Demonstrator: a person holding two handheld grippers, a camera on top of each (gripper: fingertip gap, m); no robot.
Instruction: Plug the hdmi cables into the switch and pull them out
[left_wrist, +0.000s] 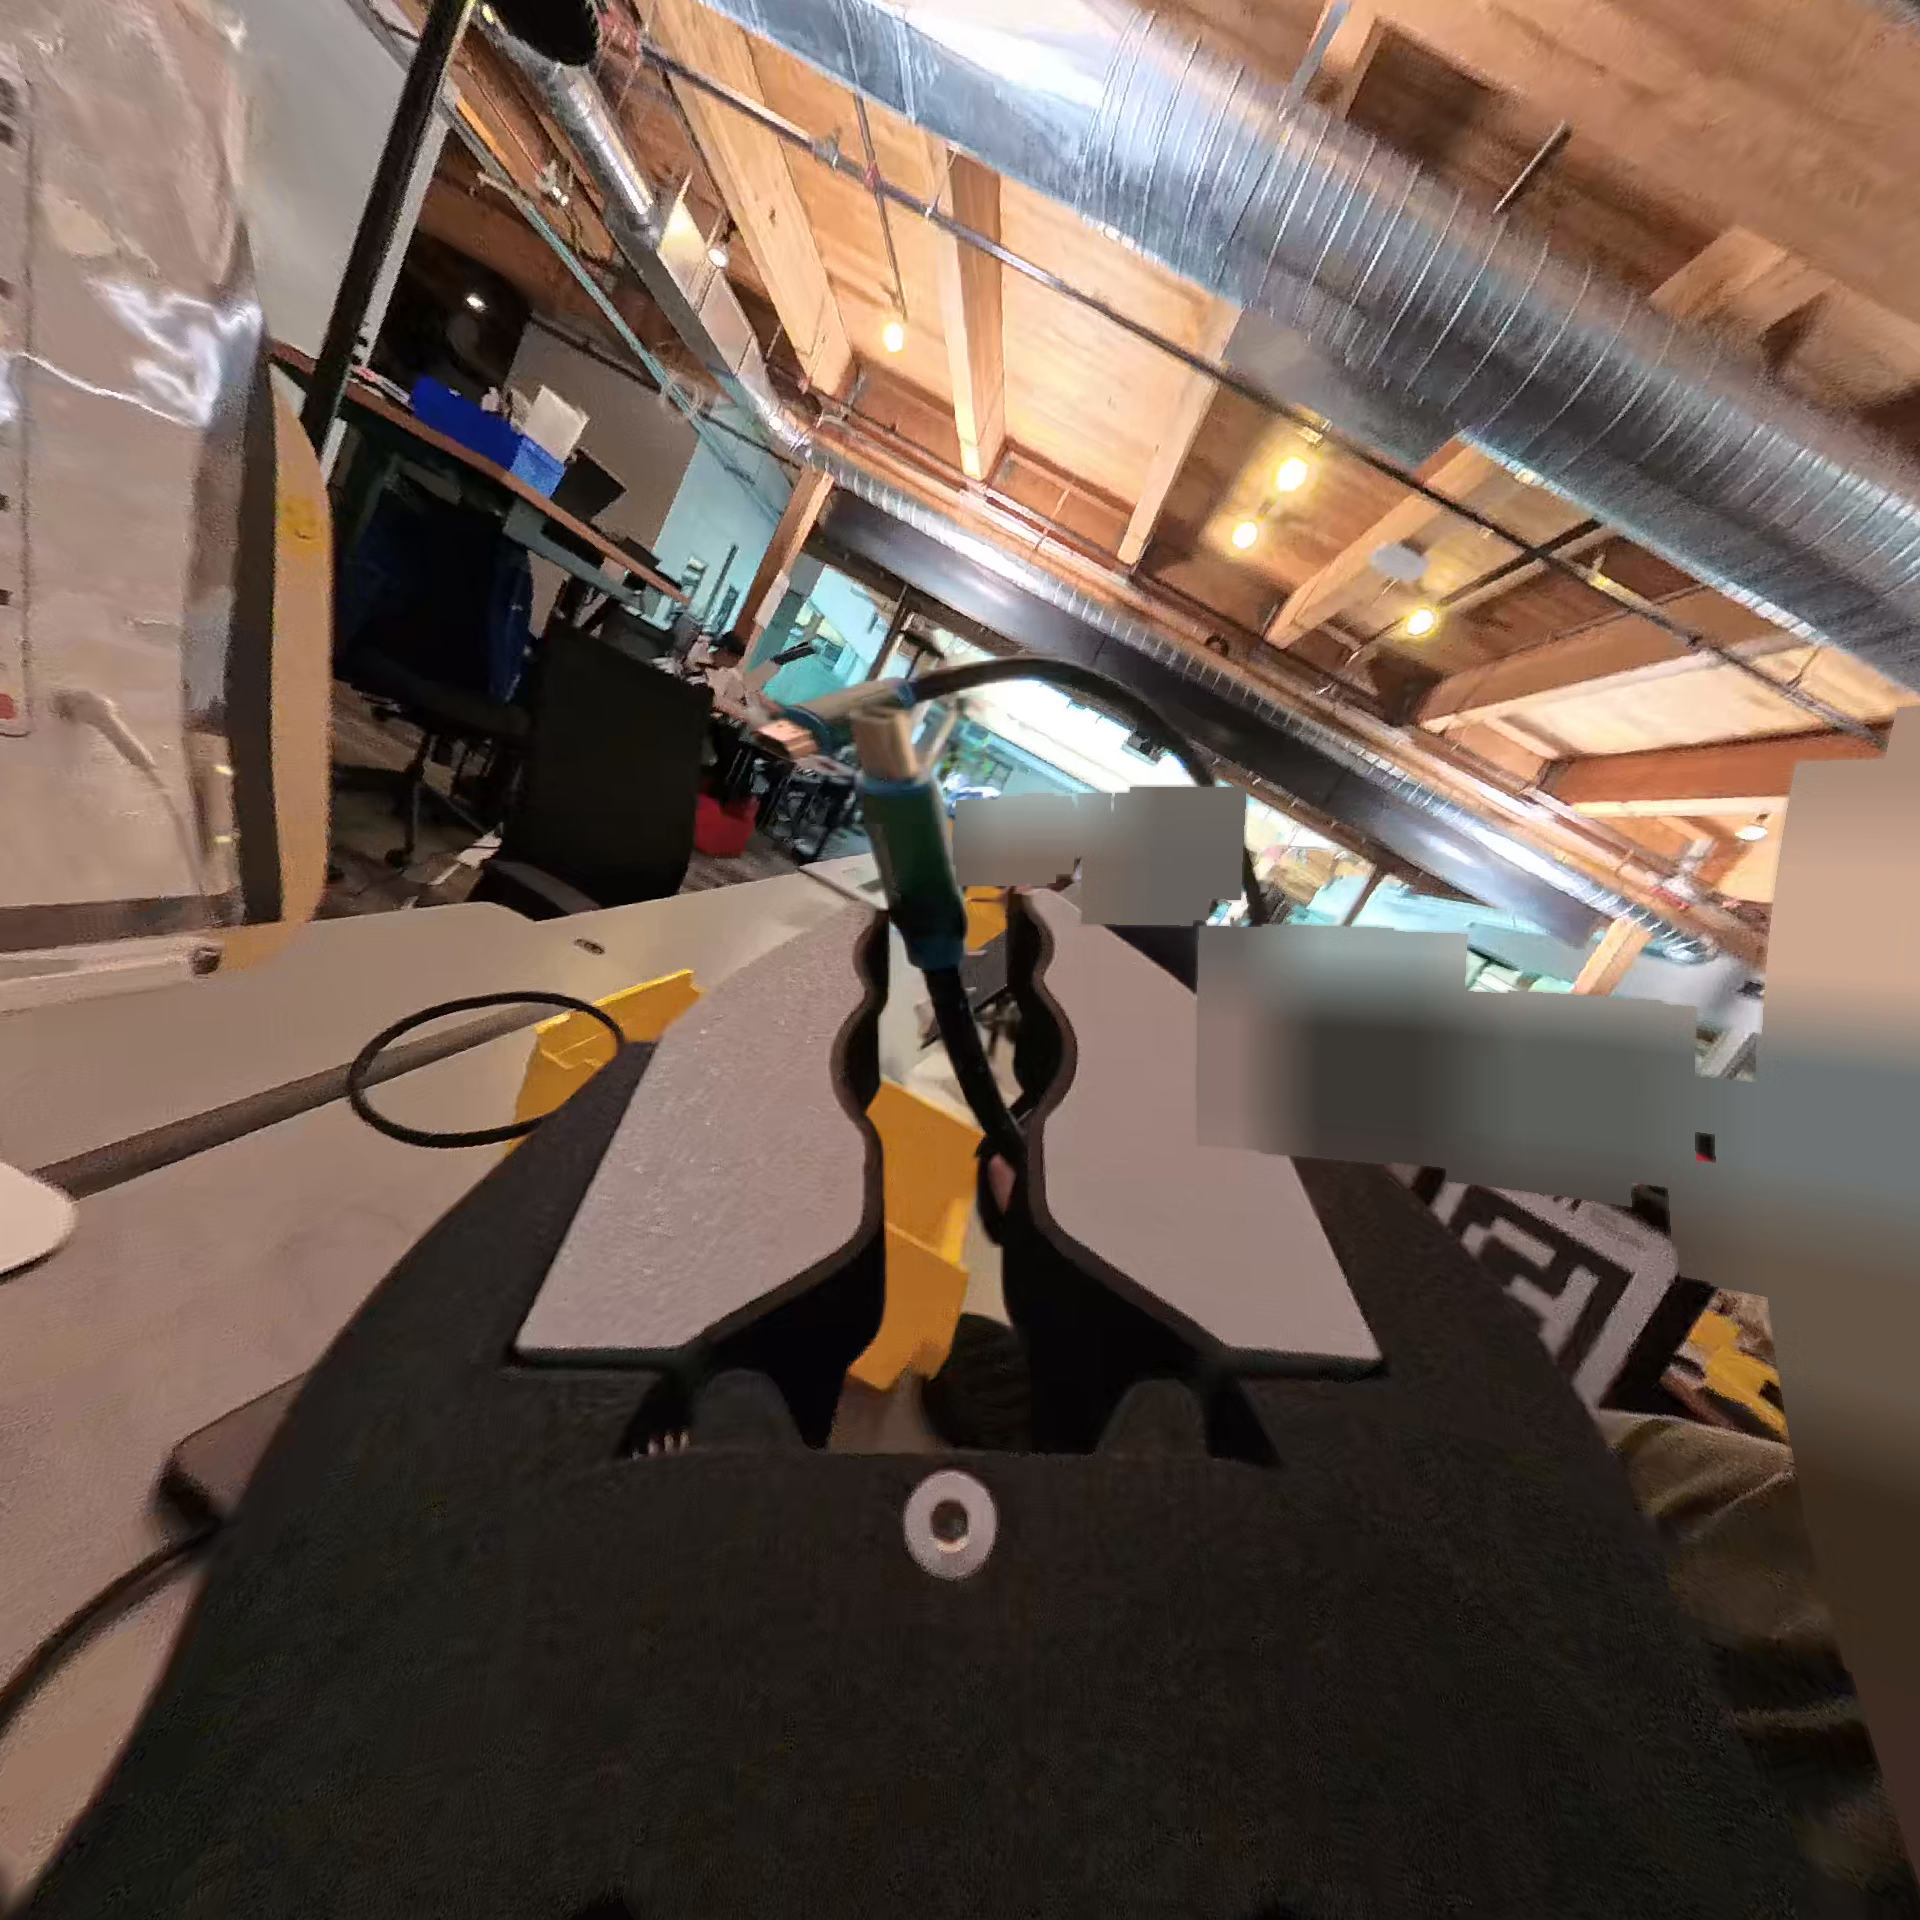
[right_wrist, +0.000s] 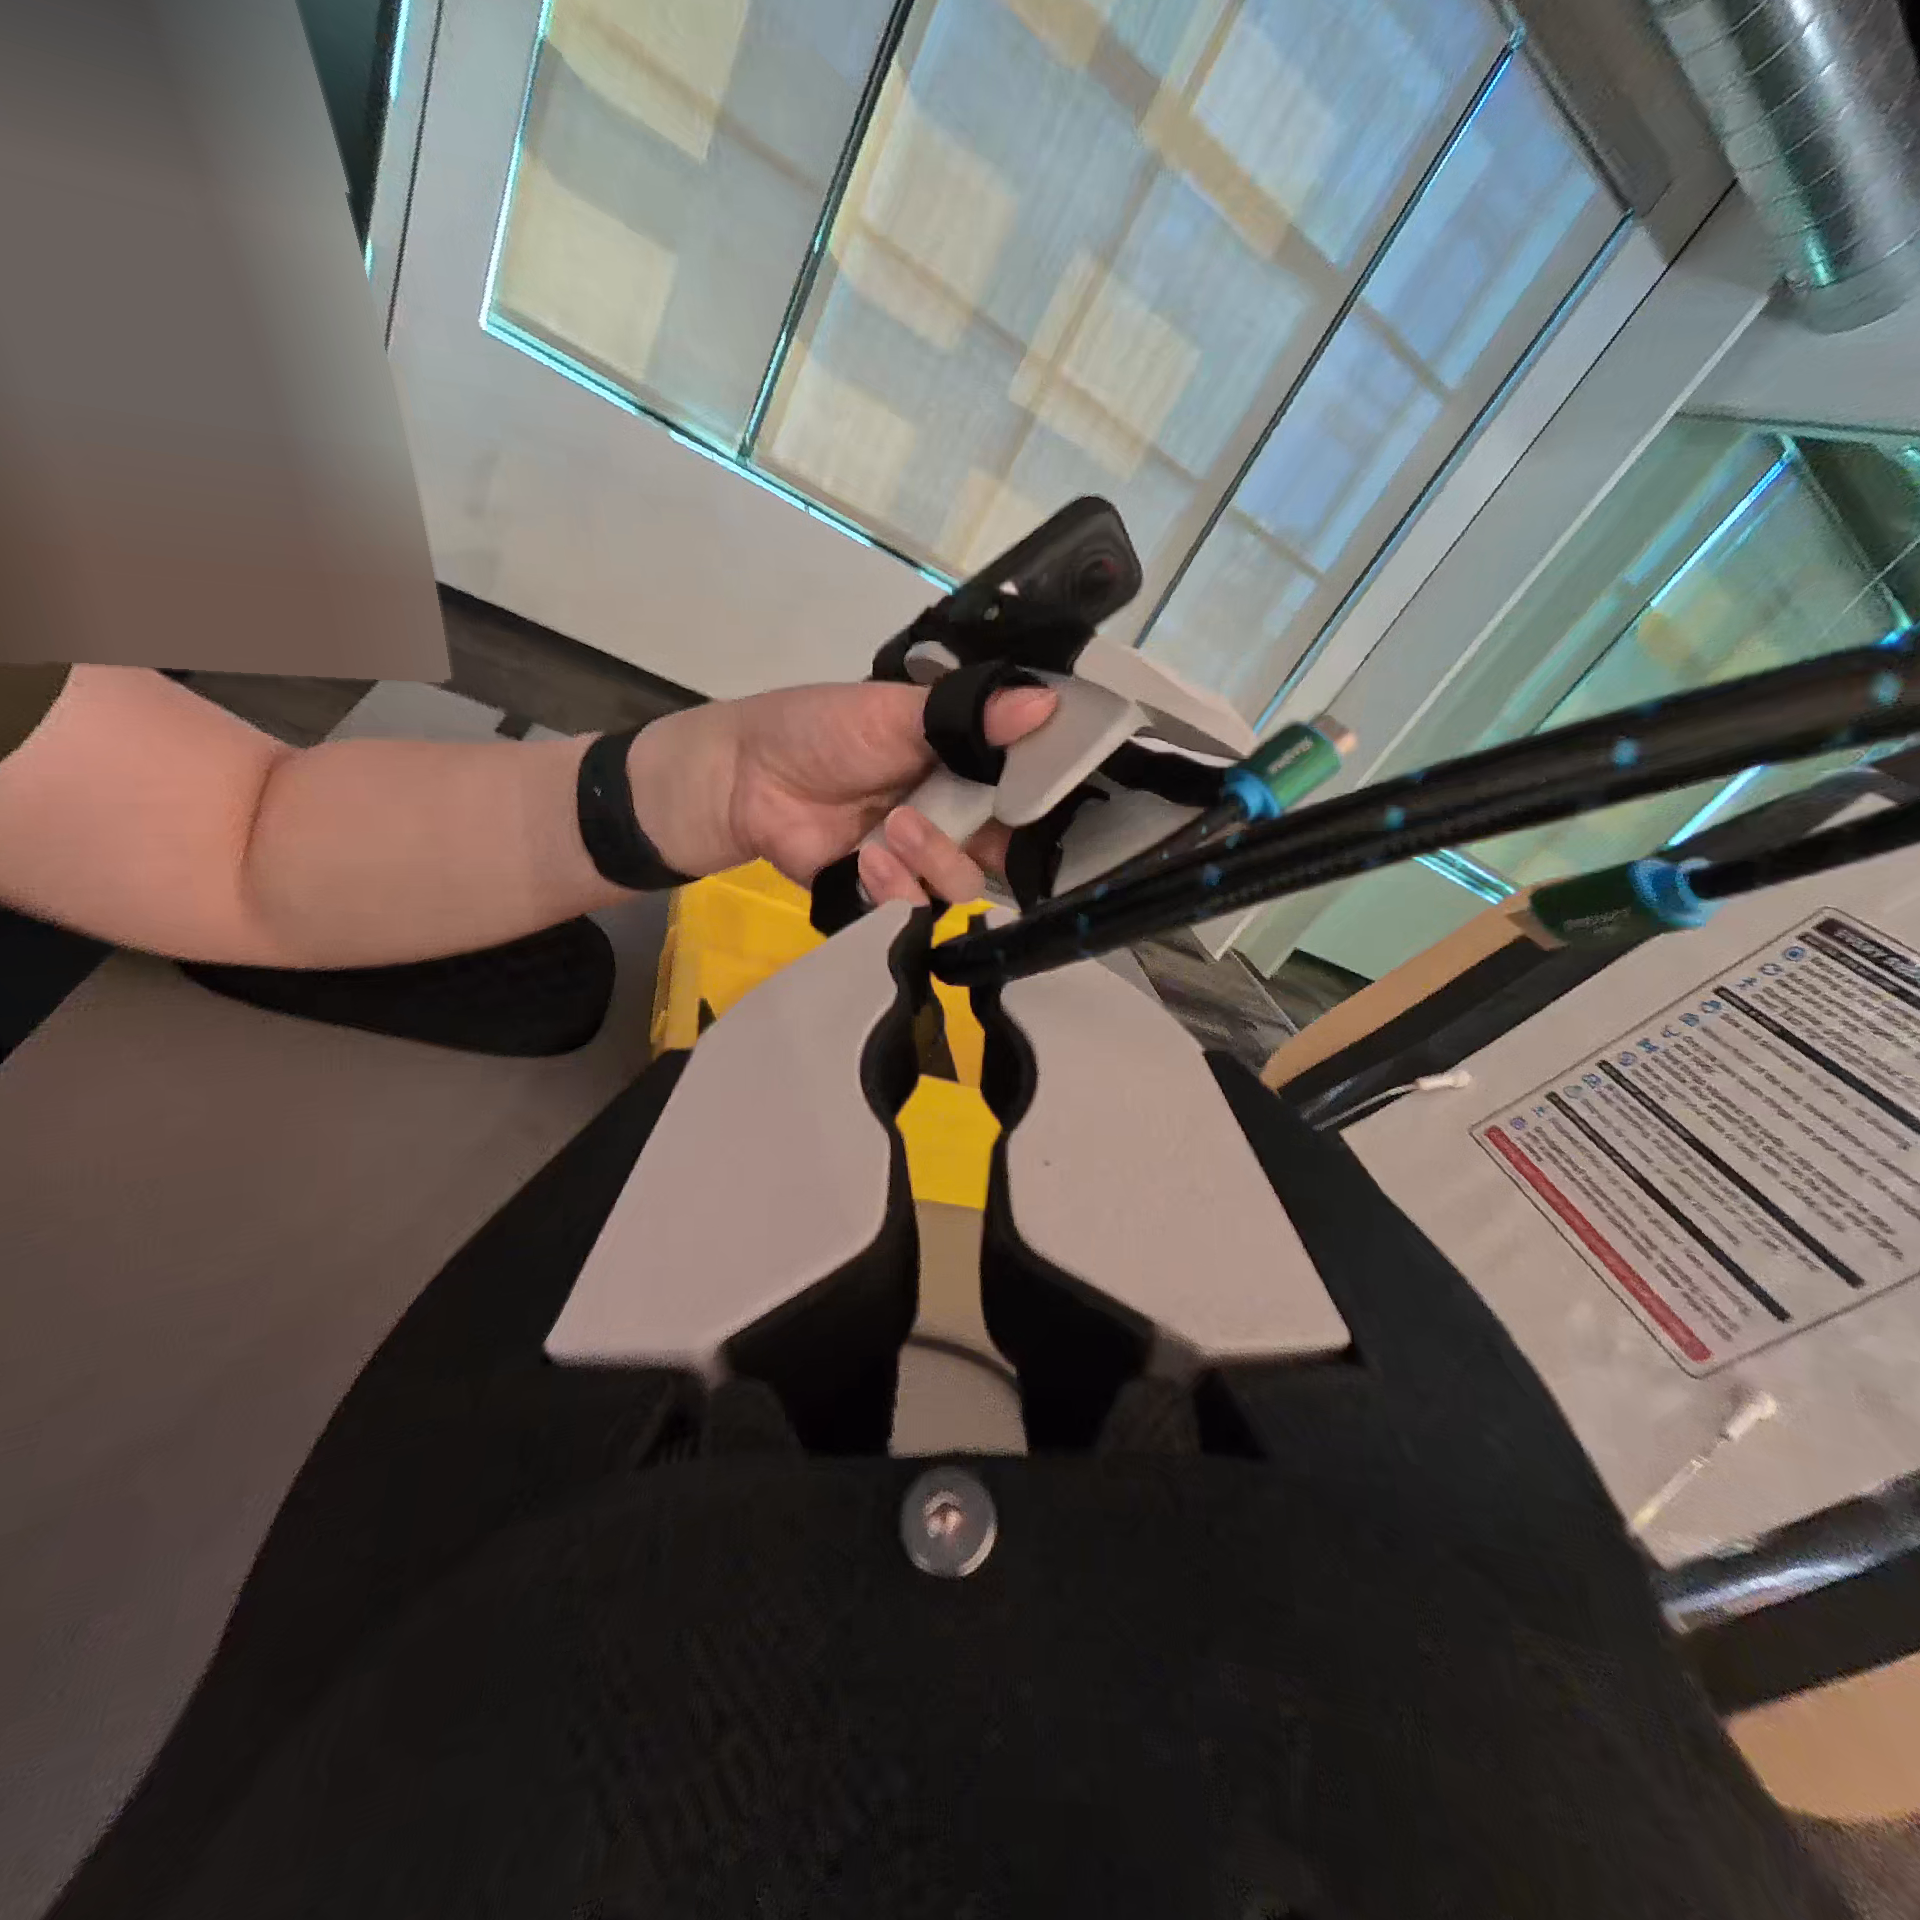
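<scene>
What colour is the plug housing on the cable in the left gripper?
Green, with a blue collar at the cable end; the left wrist view shows it best.

A black braided HDMI cable (left_wrist: 961, 1039) with a green plug (left_wrist: 906, 831) stands upright, its bare metal tip pointing up. In the right wrist view, black cables (right_wrist: 1351, 831) run across, and a second green plug (right_wrist: 1595, 904) hangs above the desk.

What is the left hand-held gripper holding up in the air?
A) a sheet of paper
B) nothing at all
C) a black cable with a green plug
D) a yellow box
C: in the left wrist view the left hand-held gripper has its jaws closed on a black cable, whose green plug sticks up above the fingertips.
</scene>
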